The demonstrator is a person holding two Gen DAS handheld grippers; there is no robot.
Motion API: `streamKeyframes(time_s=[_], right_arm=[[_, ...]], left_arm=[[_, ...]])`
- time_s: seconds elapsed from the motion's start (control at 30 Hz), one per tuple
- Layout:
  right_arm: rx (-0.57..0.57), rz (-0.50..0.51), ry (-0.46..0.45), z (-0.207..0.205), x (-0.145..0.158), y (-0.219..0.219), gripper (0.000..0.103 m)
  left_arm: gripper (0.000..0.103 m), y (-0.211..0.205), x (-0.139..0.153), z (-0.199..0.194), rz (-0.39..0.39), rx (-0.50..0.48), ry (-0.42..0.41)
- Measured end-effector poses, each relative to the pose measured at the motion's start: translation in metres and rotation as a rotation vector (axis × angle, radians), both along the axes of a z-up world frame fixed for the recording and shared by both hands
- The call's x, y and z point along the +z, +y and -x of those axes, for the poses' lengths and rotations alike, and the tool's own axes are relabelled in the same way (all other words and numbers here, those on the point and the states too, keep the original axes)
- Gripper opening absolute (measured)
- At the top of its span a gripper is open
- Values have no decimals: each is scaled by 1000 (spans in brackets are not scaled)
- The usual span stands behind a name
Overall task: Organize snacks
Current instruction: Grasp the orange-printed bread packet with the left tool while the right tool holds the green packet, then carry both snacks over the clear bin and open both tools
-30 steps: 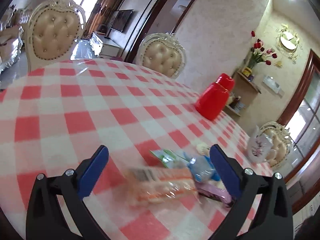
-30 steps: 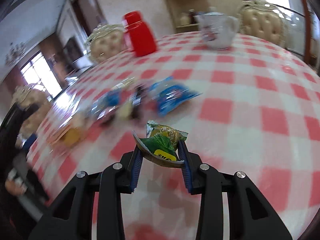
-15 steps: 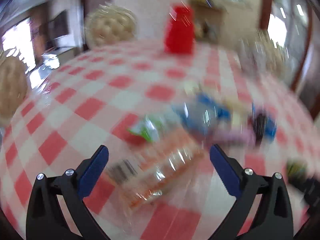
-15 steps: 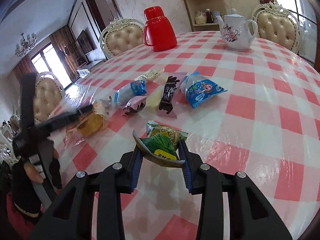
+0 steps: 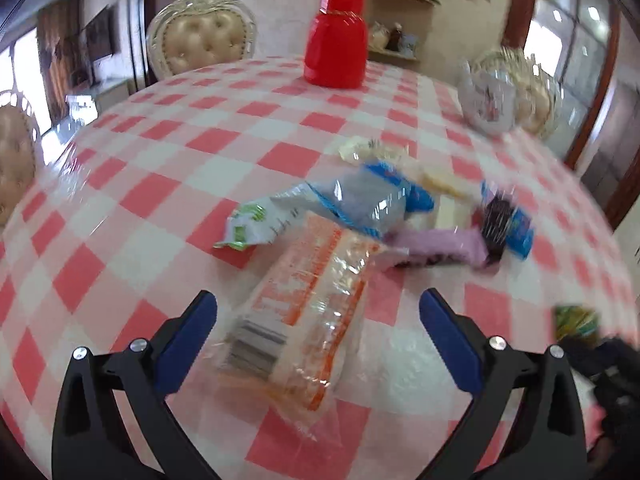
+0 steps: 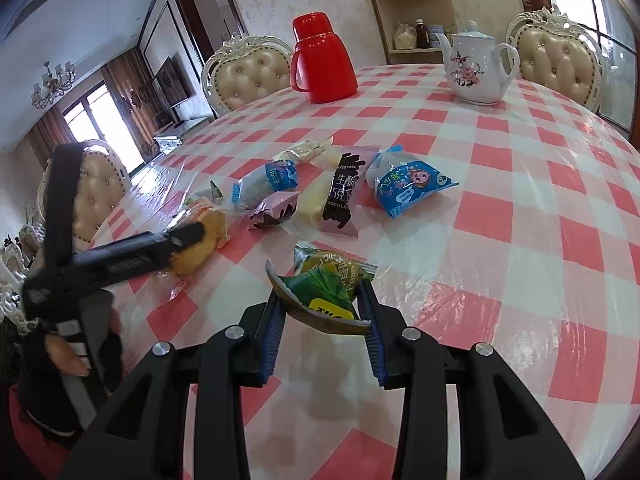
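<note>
— Red-and-white checked cloth (image 6: 520, 184) covers the round table. Where are the snacks, relative to the red flask (image 6: 322, 60)?

— Most lie in a loose heap (image 6: 320, 188) in front of the flask, toward the camera. The right gripper (image 6: 322, 312) is clenched on a green packet (image 6: 324, 286), nearer again than the heap.

— And the left gripper (image 5: 318, 316)?

— Its jaws stand wide apart, with a clear orange-printed packet (image 5: 308, 312) lying between them on the cloth. I cannot tell if the pads touch it.

— What is hard to see?

— The left view is blurred, so the heap's labels there are unreadable. In the right view the left gripper (image 6: 120, 252) covers part of the orange packet (image 6: 200, 240). A white teapot (image 6: 476, 68) stands right of the flask.
</note>
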State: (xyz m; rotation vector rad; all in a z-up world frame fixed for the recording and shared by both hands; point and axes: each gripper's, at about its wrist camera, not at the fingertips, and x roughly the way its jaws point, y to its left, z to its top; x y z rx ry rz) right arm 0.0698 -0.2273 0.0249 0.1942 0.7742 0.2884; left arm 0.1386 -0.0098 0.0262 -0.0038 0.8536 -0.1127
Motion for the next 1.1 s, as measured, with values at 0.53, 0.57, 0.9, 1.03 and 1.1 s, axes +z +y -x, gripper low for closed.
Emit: streamKeyframes(time_s=[0.53, 0.57, 0.9, 1.03, 1.1], right_arm=[[15, -12, -27, 0, 2, -1, 38], [11, -14, -27, 0, 1, -2, 38], [-51, -41, -18, 3, -10, -6, 37], [-82, -50, -44, 23, -5, -7, 37], [-86, -37, -56, 33, -3, -3, 37]], left_arm=[[46, 5, 26, 19, 149, -64, -84], [46, 2, 25, 17, 150, -67, -83], [46, -1, 22, 44, 139, 26, -136], [46, 4, 22, 70, 158, 70, -161], [46, 3, 22, 83, 147, 83, -172]])
